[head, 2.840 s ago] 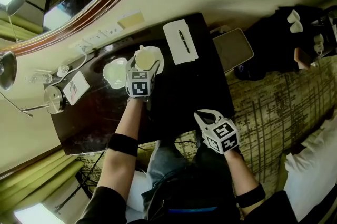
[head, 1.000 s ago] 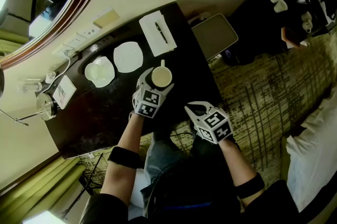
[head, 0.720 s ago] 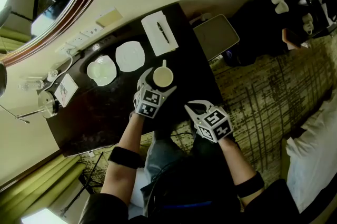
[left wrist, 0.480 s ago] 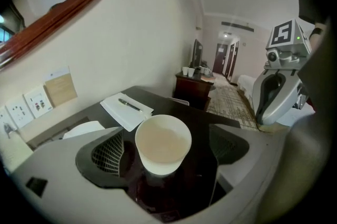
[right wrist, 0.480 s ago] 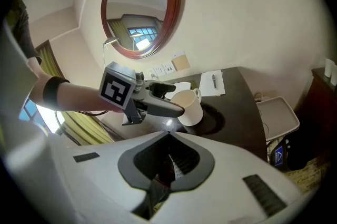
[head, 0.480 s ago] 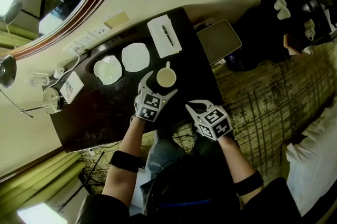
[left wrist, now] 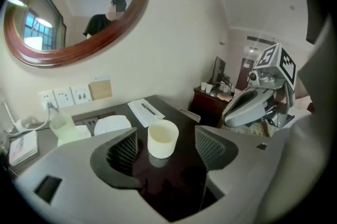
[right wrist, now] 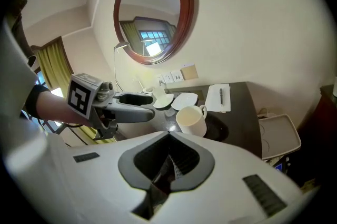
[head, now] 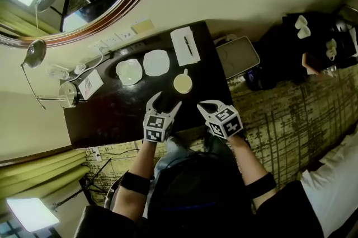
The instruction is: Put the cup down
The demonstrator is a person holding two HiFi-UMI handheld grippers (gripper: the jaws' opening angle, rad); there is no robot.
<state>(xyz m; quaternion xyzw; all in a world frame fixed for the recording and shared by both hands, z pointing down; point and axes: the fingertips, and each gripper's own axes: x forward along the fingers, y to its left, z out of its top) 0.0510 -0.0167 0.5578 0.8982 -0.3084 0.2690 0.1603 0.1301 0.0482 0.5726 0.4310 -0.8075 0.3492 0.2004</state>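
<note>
Left gripper: the left gripper [head: 166, 102] was held low over the near part of the table. Its jaws were seen wide apart and were closing. Nothing was pressed by the mesh pads [left wrist: 124, 147], and no thing was held.

Right gripper: the right gripper [head: 202, 105] was held just beside the left gripper, on its right side. Its jaws were brought fully together, and nothing was caught between them.

Cup: the cream ceramic cup with a small handle [head: 183, 84] was set upright on the table, just ahead of the tips of the left gripper, in line with the gap between the jaws but not touched by them. It was seen ahead and to the left of the right gripper. Its handle was turned away from the left gripper.

Table: the dark glossy table [head: 112, 113] was found under both grippers.

Saucer: a white round saucer [head: 156, 62] was laid beyond the cup, ahead of the left gripper and apart from the cup.

Paper: a white sheet of paper [head: 181, 41] with a black pen [head: 188, 45] on it was laid further ahead of the right gripper, behind the cup.

Mirror: a round mirror in a dark red wooden frame [left wrist: 79, 51] was hung on the wall far ahead of both grippers.
</note>
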